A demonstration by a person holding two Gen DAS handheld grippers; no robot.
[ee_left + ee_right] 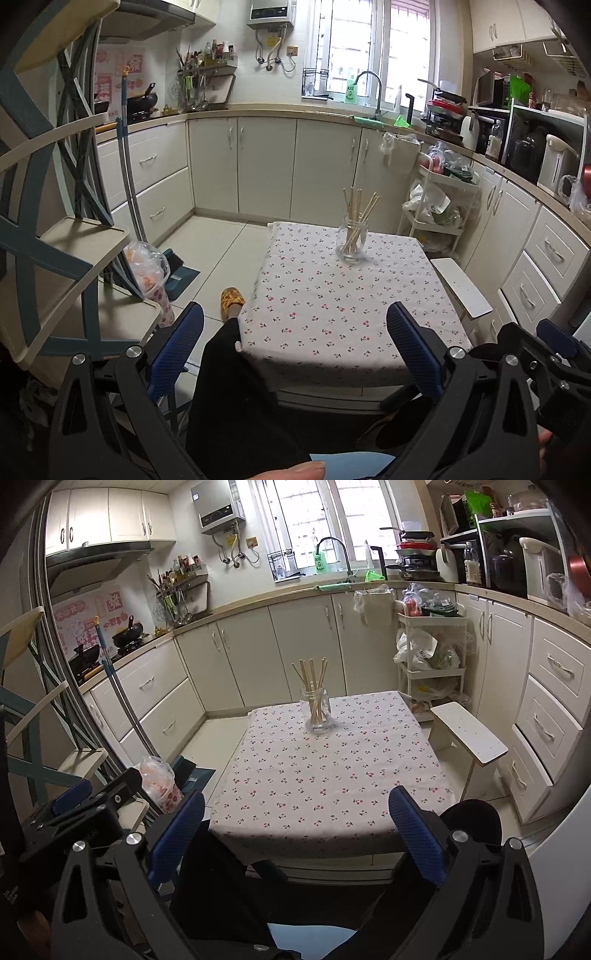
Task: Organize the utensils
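Both the left gripper (295, 347) and right gripper (297, 829) hang wide apart and empty at the near edge of the cherry-print tablecloth (332, 775), while the chopsticks (314, 686) stand gathered in the glass jar (316, 712) toward the far side, so the tidying looks done.

Left gripper (295, 354) and right gripper (297, 836) side by side, jaws wide apart (both empty).

Black-framed left gripper (295, 347) and right gripper (297, 827), blue ribbed pads, silver screws.
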